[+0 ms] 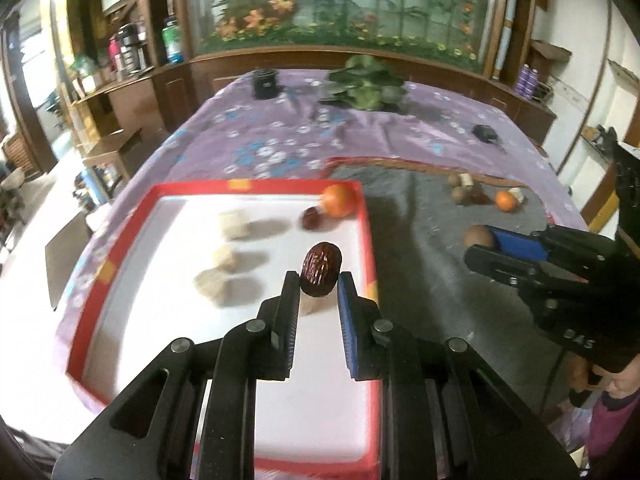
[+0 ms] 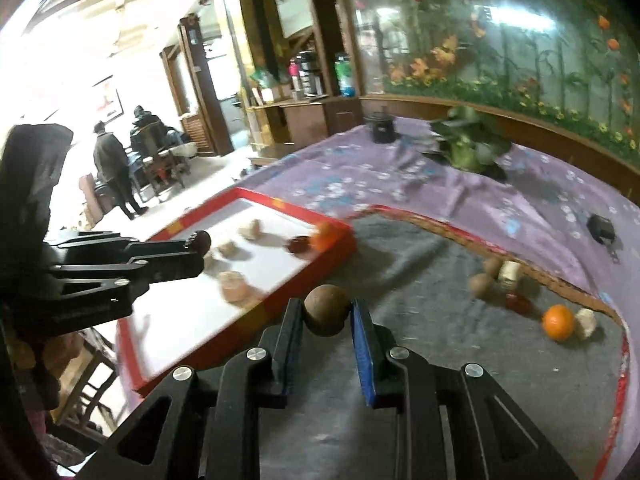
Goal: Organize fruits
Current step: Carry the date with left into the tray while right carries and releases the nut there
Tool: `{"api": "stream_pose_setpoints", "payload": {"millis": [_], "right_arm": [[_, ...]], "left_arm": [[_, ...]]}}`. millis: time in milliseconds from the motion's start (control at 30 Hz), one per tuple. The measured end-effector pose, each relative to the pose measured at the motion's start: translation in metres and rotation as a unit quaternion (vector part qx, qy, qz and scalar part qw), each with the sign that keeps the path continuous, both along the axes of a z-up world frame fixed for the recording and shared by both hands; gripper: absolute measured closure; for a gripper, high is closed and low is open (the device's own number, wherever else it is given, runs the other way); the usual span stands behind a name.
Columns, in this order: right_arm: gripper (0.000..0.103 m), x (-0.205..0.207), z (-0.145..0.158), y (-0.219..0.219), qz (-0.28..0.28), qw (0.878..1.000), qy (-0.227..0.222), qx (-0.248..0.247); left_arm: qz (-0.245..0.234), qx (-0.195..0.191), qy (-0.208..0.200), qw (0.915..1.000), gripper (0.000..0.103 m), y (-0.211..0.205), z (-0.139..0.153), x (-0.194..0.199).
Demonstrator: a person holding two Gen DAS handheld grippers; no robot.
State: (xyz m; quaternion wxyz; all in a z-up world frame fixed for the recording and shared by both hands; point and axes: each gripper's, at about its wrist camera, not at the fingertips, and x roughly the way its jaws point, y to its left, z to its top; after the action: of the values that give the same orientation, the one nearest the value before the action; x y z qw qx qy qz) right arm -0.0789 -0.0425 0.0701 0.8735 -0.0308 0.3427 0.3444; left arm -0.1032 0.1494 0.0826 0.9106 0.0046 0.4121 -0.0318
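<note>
Wrinkled and dark red, a jujube (image 1: 321, 269) sits clamped between the fingertips of the left gripper (image 1: 319, 285), held above the white floor of a red-rimmed tray (image 1: 256, 186). On that tray lie three pale chunks (image 1: 234, 224), a second jujube (image 1: 310, 218) and an orange (image 1: 339, 199) touching it in the far right corner. To the right, over a grey mat (image 1: 420, 224), the right gripper (image 1: 480, 246) grips a brown round fruit (image 1: 479, 236). Farther off on the mat a small cluster holds another orange (image 1: 506, 201). A purple flowered cloth (image 1: 280, 128) covers the table, with a leafy plant (image 1: 366, 84) and a dark jar (image 1: 265, 83) at its far end.

From the right wrist, the brown round fruit (image 2: 326, 310) is pinched between the right gripper's (image 2: 326, 316) pads. Left of it the left gripper (image 2: 198, 250) holds the jujube (image 2: 200, 241) over the tray (image 2: 292, 276). On the mat (image 2: 420, 280) to the right lie two brown fruits (image 2: 482, 285), pale pieces and an orange (image 2: 559, 322). Beyond, wooden cabinets (image 2: 304, 118) and a flower mural (image 2: 500, 32) line the room.
</note>
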Motion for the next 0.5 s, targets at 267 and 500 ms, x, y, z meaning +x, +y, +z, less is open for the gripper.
{"api": "stream_pose_setpoints", "payload": {"millis": [267, 500], "right_arm": [[0.080, -0.016, 0.002, 0.043, 0.046, 0.999, 0.001, -0.004], [0.080, -0.019, -0.002, 0.076, 0.078, 0.997, 0.010, -0.015]], "left_arm": [[0.039, -0.008, 0.016, 0.9991, 0.085, 0.039, -0.012, -0.019], [0.042, -0.012, 0.030, 0.9986, 0.085, 0.044, -0.027, -0.018]]}}
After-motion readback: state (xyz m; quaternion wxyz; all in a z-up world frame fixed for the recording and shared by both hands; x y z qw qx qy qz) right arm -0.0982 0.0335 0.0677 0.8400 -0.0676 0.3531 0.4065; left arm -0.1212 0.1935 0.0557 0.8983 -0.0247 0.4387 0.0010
